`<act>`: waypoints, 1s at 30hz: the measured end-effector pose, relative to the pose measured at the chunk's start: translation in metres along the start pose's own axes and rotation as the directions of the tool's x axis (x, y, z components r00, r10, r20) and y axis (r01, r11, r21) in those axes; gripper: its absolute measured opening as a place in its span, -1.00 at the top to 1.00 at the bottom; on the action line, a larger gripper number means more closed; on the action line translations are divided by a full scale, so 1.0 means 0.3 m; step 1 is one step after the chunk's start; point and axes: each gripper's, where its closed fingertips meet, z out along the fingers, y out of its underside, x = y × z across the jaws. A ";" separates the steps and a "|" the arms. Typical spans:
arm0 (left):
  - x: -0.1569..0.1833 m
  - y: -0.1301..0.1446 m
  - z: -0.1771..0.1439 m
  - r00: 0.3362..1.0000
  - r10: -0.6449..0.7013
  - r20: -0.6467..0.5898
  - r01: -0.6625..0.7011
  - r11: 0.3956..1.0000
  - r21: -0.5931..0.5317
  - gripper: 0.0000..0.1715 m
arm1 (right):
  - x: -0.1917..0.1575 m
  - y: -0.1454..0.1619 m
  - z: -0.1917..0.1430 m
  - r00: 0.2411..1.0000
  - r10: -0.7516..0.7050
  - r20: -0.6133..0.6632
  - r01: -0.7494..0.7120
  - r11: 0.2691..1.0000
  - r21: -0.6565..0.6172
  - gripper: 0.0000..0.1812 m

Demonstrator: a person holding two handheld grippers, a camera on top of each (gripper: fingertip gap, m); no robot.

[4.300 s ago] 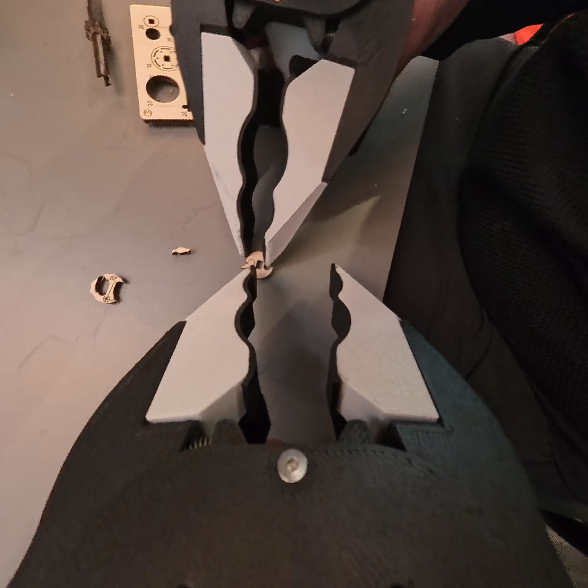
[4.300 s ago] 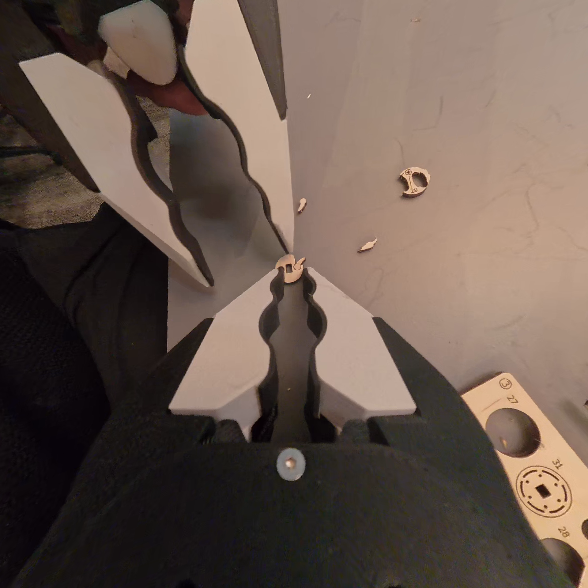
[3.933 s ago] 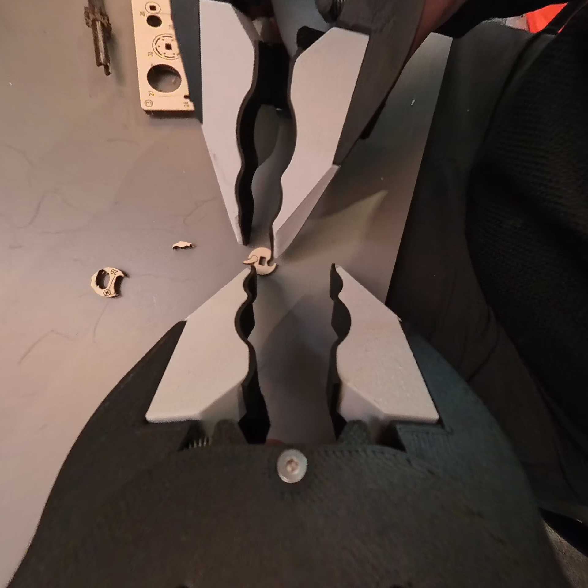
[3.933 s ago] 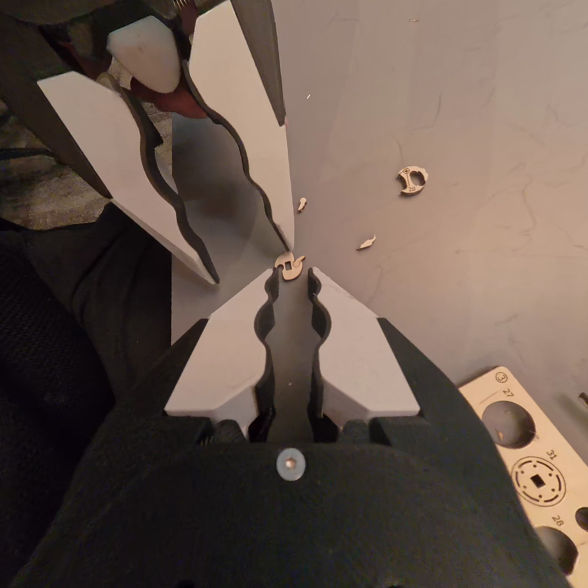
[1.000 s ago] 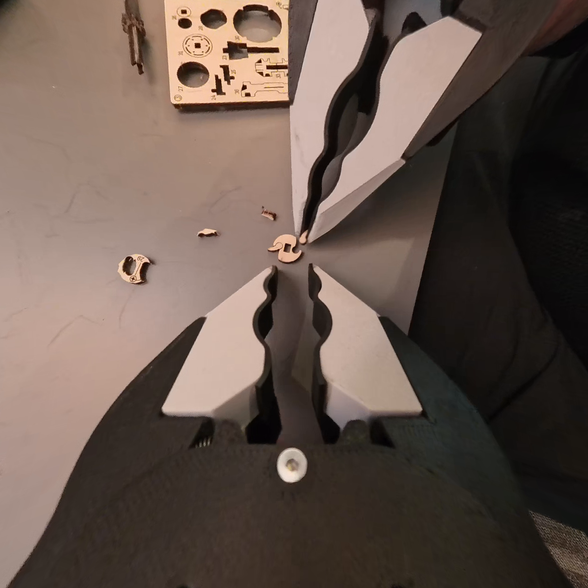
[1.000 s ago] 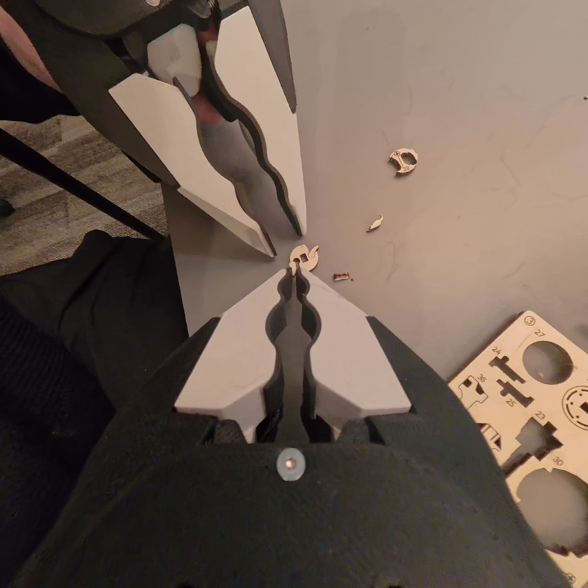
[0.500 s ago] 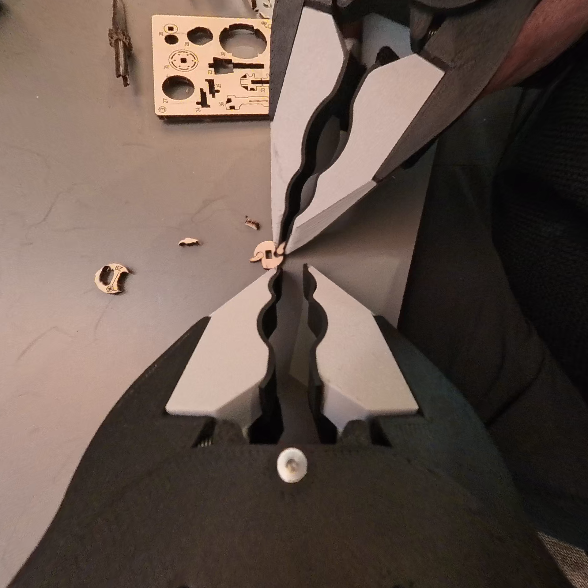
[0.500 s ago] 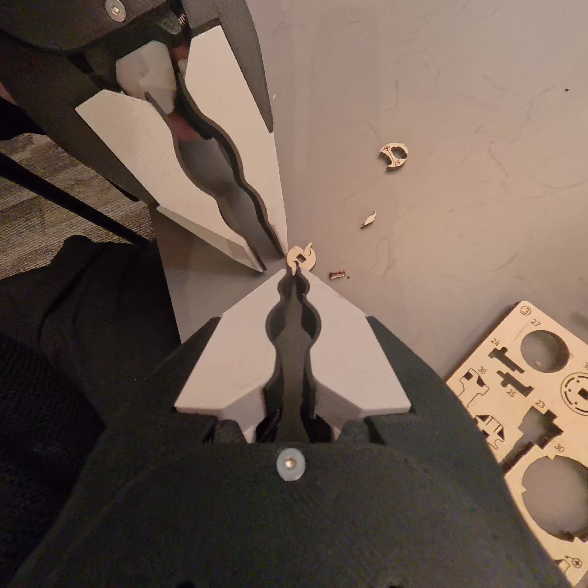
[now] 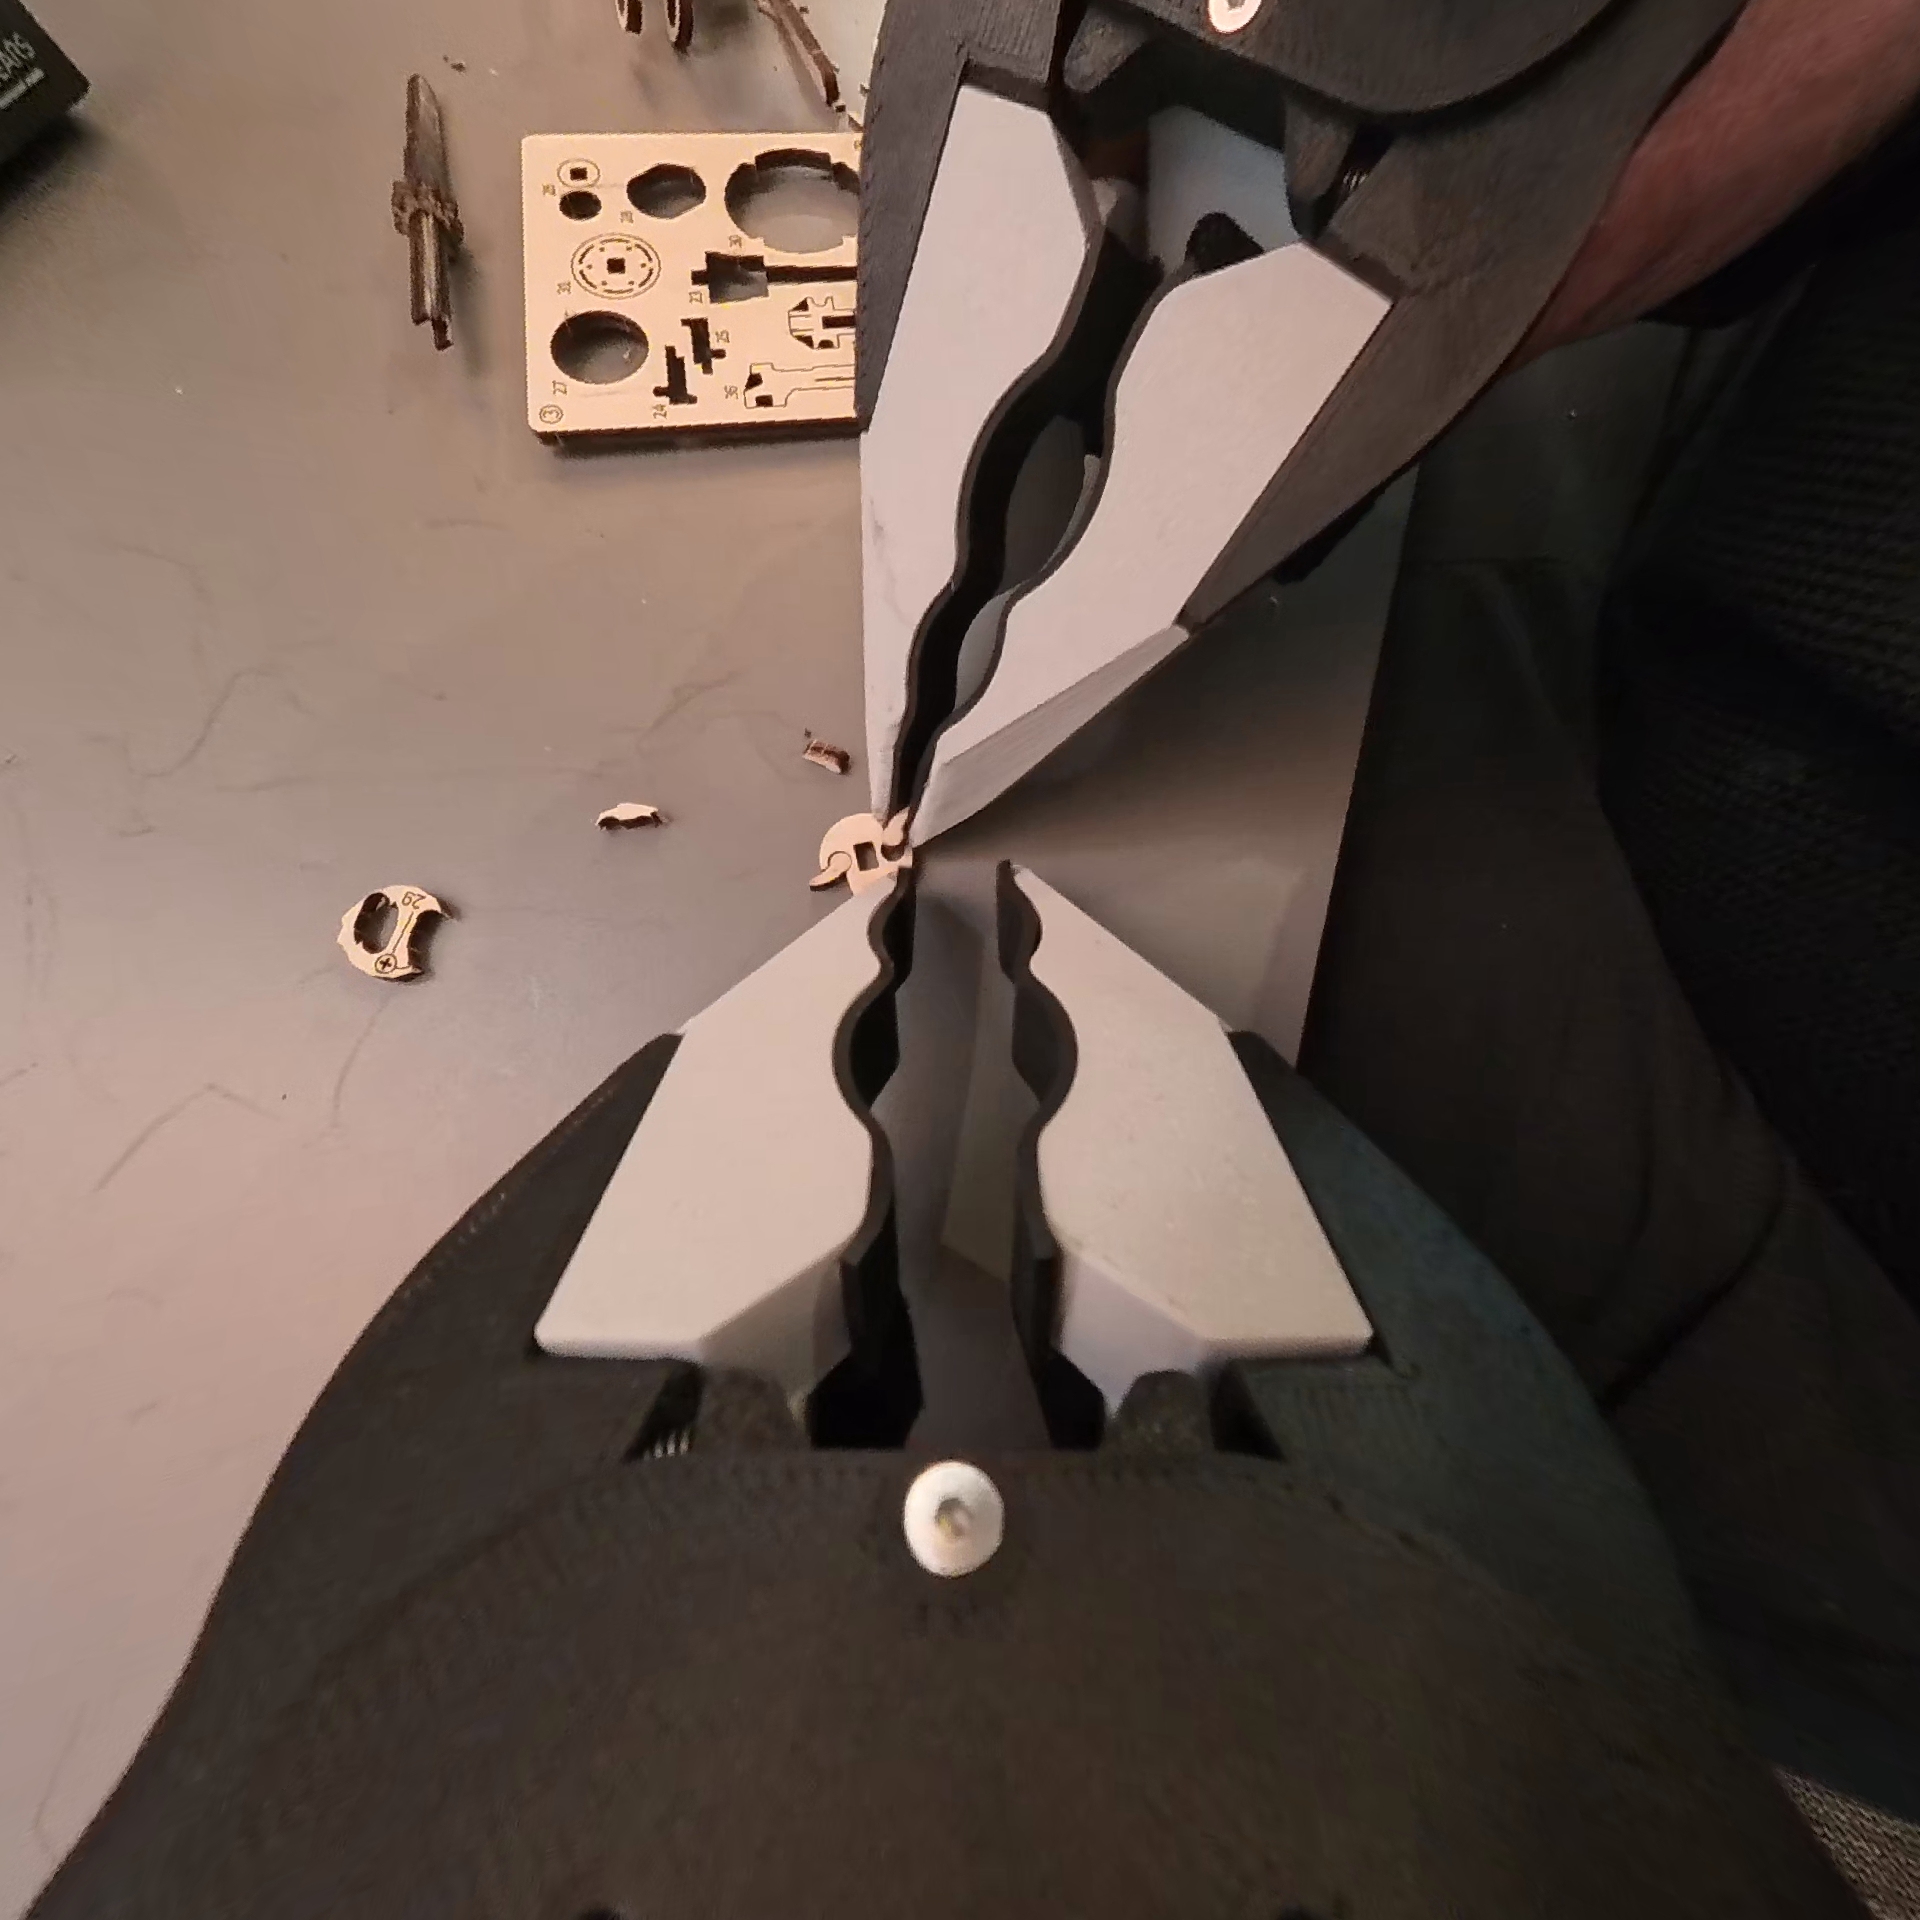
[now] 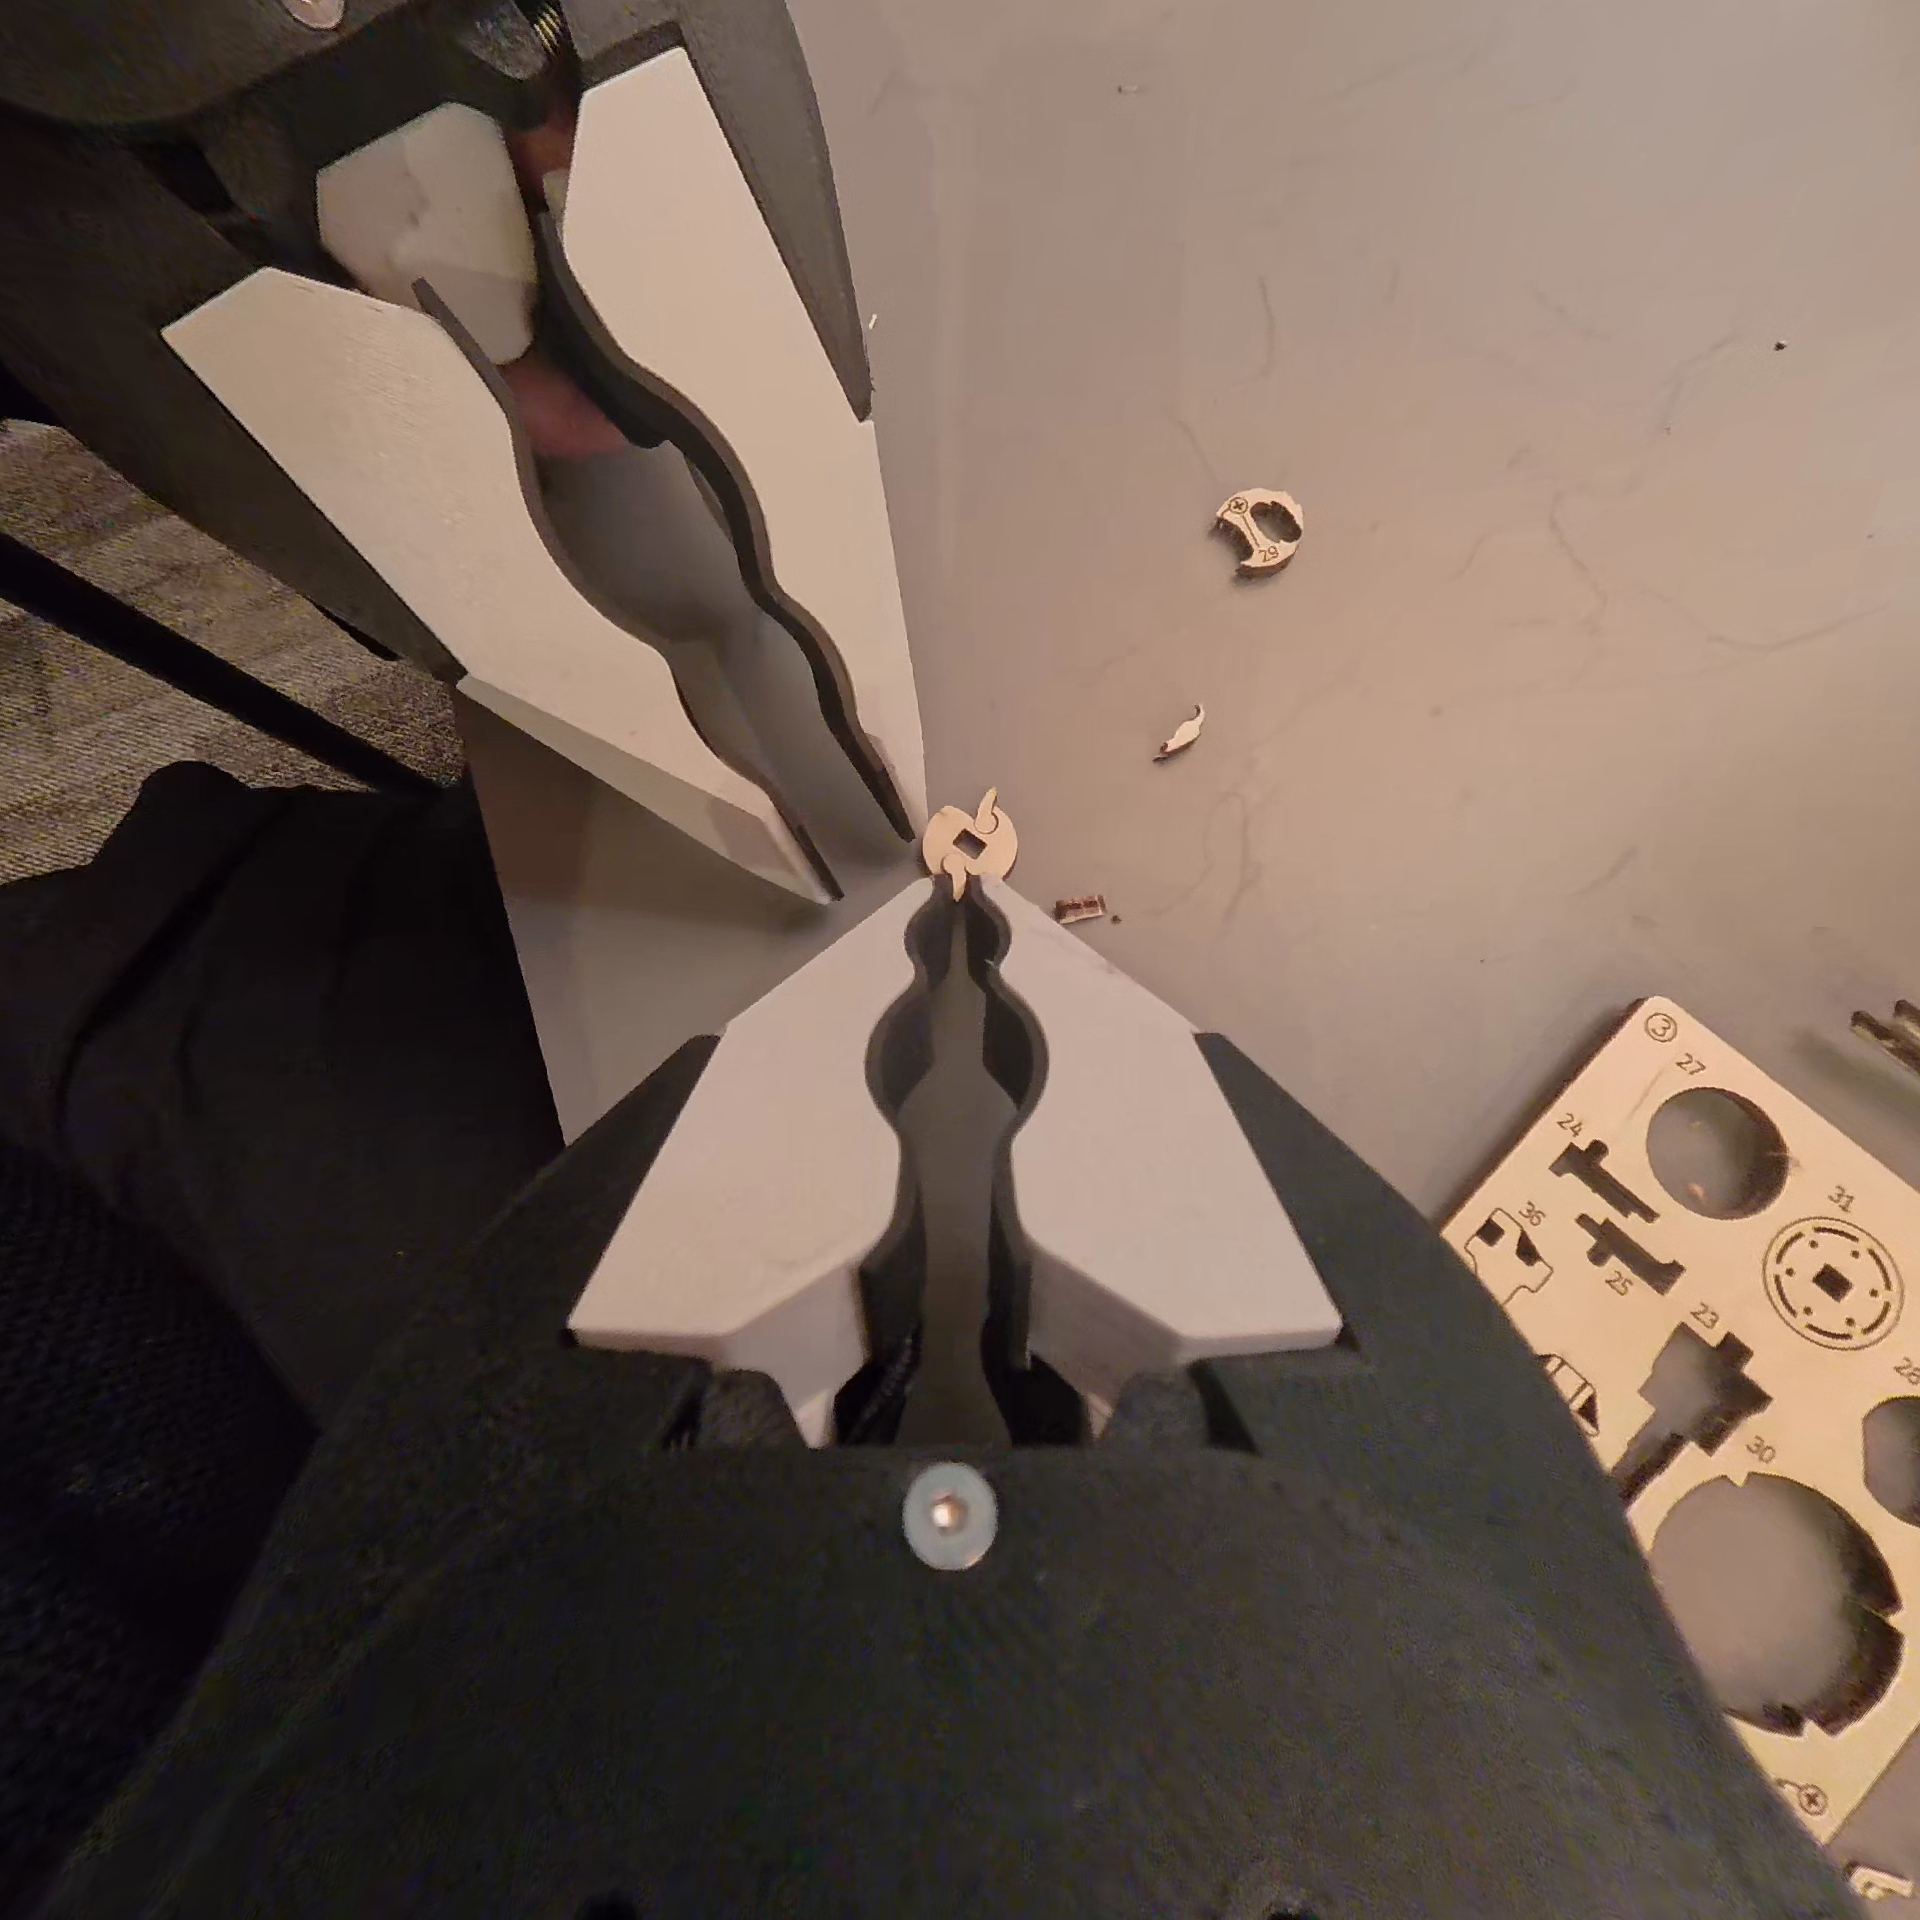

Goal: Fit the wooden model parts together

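A small pale wooden hooked disc with a square hole (image 10: 968, 844) sits near the grey table's edge (image 10: 540, 987). My right gripper (image 10: 961, 896) is shut on its lower tab. In the left wrist view the disc (image 9: 862, 854) shows at the right gripper's (image 9: 902, 823) tips, which come down from above. My left gripper (image 9: 948, 888) is open and empty, and its left fingertip (image 9: 885, 906) is right beside the disc. In the right wrist view the left gripper (image 10: 878, 862) comes in from the upper left.
A wooden part with a cut-out (image 9: 393, 932) and two small scraps (image 9: 629, 817) (image 9: 827, 752) lie on the table. A punched-out wooden sheet (image 9: 686, 301) and a dark rod (image 9: 428, 234) lie farther back. A person's dark clothing (image 9: 1662, 831) is beyond the table edge. Left and right tips are no more than a few centimetres apart.
The right gripper let go of the disc, then shut on its tab. The left gripper's jaws have narrowed and its tip has come up against the disc. The wooden sheet shows more.
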 end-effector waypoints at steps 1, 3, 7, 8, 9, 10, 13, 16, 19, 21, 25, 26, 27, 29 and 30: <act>0.001 0.001 0.001 1.000 0.001 -0.001 -0.001 1.000 -0.001 0.84 | 0.001 0.000 0.001 1.000 -0.001 -0.001 0.001 1.000 0.001 1.00; 0.002 0.000 0.000 1.000 0.003 -0.002 -0.003 1.000 -0.001 0.84 | 0.004 0.000 0.002 1.000 -0.001 -0.004 0.001 1.000 -0.003 1.00; 0.002 0.002 0.001 1.000 0.002 -0.003 -0.002 1.000 -0.003 0.84 | 0.001 -0.001 0.006 1.000 -0.011 0.001 0.011 1.000 -0.011 1.00; 0.002 0.001 0.001 1.000 0.002 -0.004 -0.002 1.000 -0.002 0.84 | 0.000 -0.001 0.007 1.000 -0.014 0.001 0.014 1.000 -0.014 1.00; 0.002 0.001 0.001 1.000 0.002 -0.003 -0.002 1.000 0.000 0.84 | 0.000 -0.001 0.008 1.000 -0.016 0.001 0.016 1.000 -0.016 1.00; 0.002 0.000 0.000 1.000 0.002 -0.002 -0.002 1.000 0.001 0.84 | 0.000 -0.002 0.008 1.000 -0.015 0.000 0.015 1.000 -0.017 1.00; 0.001 -0.002 -0.002 1.000 0.002 0.001 -0.002 1.000 0.006 0.83 | 0.000 -0.003 0.010 1.000 -0.008 0.005 0.008 1.000 -0.015 0.98; 0.000 -0.003 -0.004 1.000 0.002 0.003 -0.002 1.000 0.010 0.82 | 0.000 -0.004 0.010 1.000 -0.007 0.009 0.007 1.000 -0.015 0.96; -0.005 -0.003 -0.006 1.000 -0.001 0.011 0.001 1.000 0.012 0.81 | 0.002 -0.002 0.005 1.000 -0.006 0.009 0.006 1.000 -0.014 0.93; -0.007 0.000 -0.008 1.000 -0.004 0.011 0.003 1.000 0.009 0.81 | 0.005 0.000 0.000 1.000 -0.005 0.008 0.005 1.000 -0.009 0.92; -0.006 0.003 -0.007 1.000 -0.004 0.009 0.004 1.000 0.004 0.80 | 0.003 -0.001 -0.002 1.000 -0.002 0.019 0.002 1.000 -0.003 0.92; -0.006 0.004 -0.005 1.000 -0.003 0.009 0.003 1.000 0.001 0.80 | 0.002 0.001 0.000 1.000 -0.001 0.022 0.001 1.000 -0.009 0.92; -0.005 0.005 -0.004 1.000 -0.002 0.009 0.002 1.000 -0.002 0.80 | 0.002 0.002 0.002 1.000 0.001 0.023 -0.001 1.000 -0.013 0.93; -0.005 0.007 -0.003 1.000 0.000 0.010 0.000 1.000 -0.006 0.79 | 0.002 0.002 0.004 1.000 0.003 0.022 -0.003 1.000 -0.015 0.93; -0.005 0.007 -0.003 1.000 0.000 0.009 0.000 1.000 -0.007 0.79 | 0.003 0.001 0.005 1.000 0.000 0.020 0.000 1.000 -0.017 0.95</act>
